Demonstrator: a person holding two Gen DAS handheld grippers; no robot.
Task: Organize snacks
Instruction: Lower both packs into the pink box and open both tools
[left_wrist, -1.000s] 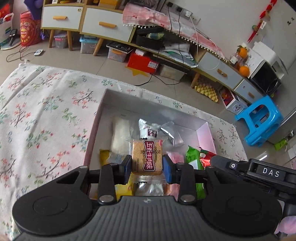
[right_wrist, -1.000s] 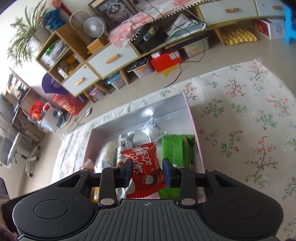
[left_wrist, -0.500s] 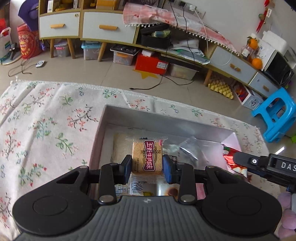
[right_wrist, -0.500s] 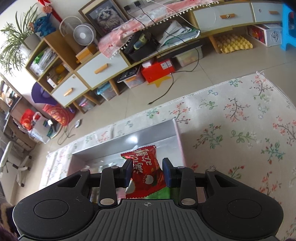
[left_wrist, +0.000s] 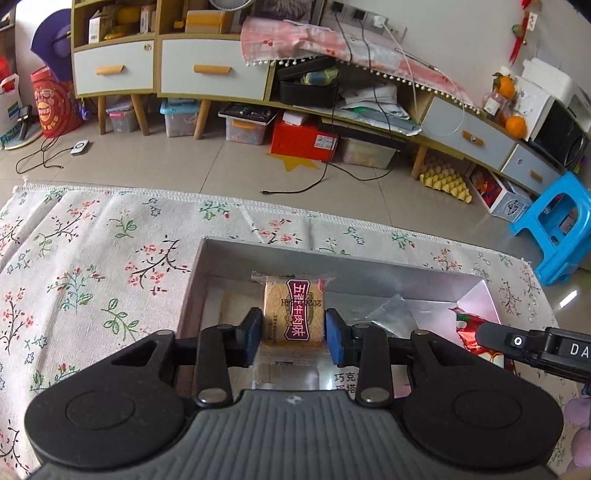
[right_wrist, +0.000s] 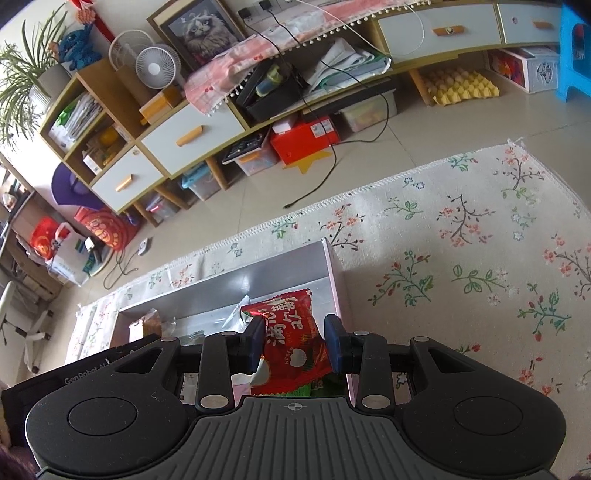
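Note:
My left gripper (left_wrist: 293, 338) is shut on a tan biscuit packet with a maroon label (left_wrist: 293, 314), held above the open box (left_wrist: 332, 258) with silver inner walls. My right gripper (right_wrist: 293, 345) is shut on a red snack packet (right_wrist: 290, 343), held above the right end of the same box (right_wrist: 330, 266). The red packet (left_wrist: 467, 332) and the right gripper's side show at the right of the left wrist view. Several other wrapped snacks lie in the box, mostly hidden by the grippers.
The box sits on a floral tablecloth (left_wrist: 92, 266) that also spreads to the right (right_wrist: 480, 258). Beyond the table edge are tiled floor, a low cabinet with drawers (left_wrist: 207, 70) and a blue stool (left_wrist: 561, 221).
Both grippers have lifted with their packets and pulled back from the box; the box contents now sit lower and are more hidden in each view.

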